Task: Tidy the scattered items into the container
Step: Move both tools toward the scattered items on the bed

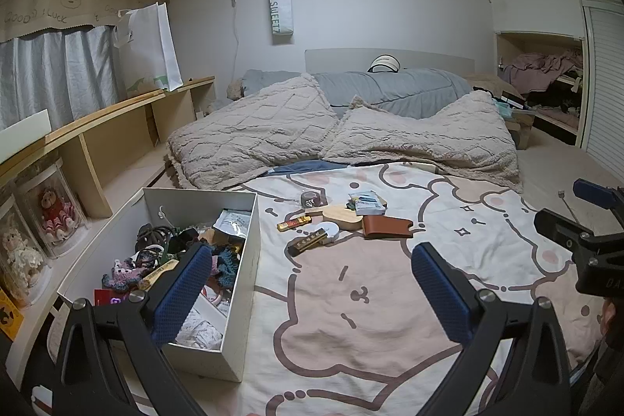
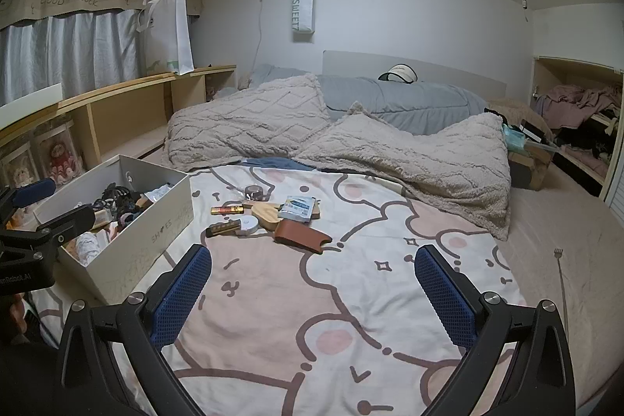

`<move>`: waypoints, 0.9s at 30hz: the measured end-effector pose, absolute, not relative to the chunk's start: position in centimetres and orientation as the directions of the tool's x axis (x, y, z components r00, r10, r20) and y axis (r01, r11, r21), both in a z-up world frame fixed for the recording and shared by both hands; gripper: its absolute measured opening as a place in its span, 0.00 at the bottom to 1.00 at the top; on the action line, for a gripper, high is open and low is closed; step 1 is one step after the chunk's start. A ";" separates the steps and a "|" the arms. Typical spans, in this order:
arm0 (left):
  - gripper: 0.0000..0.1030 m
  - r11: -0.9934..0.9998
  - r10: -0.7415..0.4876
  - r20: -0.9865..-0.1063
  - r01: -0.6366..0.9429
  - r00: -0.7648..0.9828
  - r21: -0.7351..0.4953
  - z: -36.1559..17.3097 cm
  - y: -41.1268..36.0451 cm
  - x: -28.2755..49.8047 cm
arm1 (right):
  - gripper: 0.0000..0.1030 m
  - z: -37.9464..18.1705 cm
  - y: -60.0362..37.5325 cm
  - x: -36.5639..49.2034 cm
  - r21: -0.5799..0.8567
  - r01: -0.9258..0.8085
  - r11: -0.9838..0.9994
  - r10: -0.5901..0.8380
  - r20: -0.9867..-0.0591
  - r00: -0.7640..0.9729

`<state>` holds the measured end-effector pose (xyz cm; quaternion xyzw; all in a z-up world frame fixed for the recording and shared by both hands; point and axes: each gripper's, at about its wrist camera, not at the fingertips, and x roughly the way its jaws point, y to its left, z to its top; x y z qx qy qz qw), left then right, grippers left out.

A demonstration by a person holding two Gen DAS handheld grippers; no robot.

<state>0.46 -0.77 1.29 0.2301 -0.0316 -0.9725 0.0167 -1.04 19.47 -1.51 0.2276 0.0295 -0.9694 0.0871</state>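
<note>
A white shoe box [image 1: 249, 248] [image 2: 156, 240] sits on the bed at the left, holding cables, crochet pieces and packets. Loose items lie in a cluster mid-bed: a brown leather wallet [image 1: 386, 227] [image 2: 300, 234], a wooden board [image 1: 343, 215] [image 2: 267, 215], a white round case [image 1: 331, 229] [image 2: 249, 223], two dark bars [image 1: 306, 241] [image 2: 223, 229], a tape roll [image 1: 311, 198] [image 2: 254, 192] and a blue-white packet [image 1: 368, 203] [image 2: 298, 207]. My left gripper [image 1: 312, 293] is open, its left finger over the box's near end. My right gripper [image 2: 314, 299] is open over bare sheet, short of the cluster.
Two fluffy beige pillows [image 1: 265, 131] and a grey duvet [image 1: 390, 90] fill the far bed. A wooden shelf [image 1: 117, 127] with boxed dolls [image 1: 54, 209] runs along the left. A back scratcher [image 2: 561, 283] lies at the right. An open closet [image 1: 546, 84] stands far right.
</note>
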 end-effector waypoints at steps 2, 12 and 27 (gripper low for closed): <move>1.00 -0.997 -0.047 -0.447 0.018 -0.894 0.069 1.3 -0.8 0.5 | 1.00 -1.5 19.5 -1.1 -0.017 0.182 -0.983 -0.155 -0.447 -0.881; 1.00 -0.997 -0.055 -0.445 0.025 -0.894 0.072 1.3 -0.8 0.5 | 1.00 -1.5 19.4 -1.0 -0.017 0.183 -0.983 -0.156 -0.449 -0.880; 1.00 -0.993 -0.001 -0.505 -0.057 -0.863 0.100 0.4 0.1 -1.7 | 1.00 -2.0 19.6 -2.1 -0.002 0.178 -0.984 -0.157 -0.464 -0.872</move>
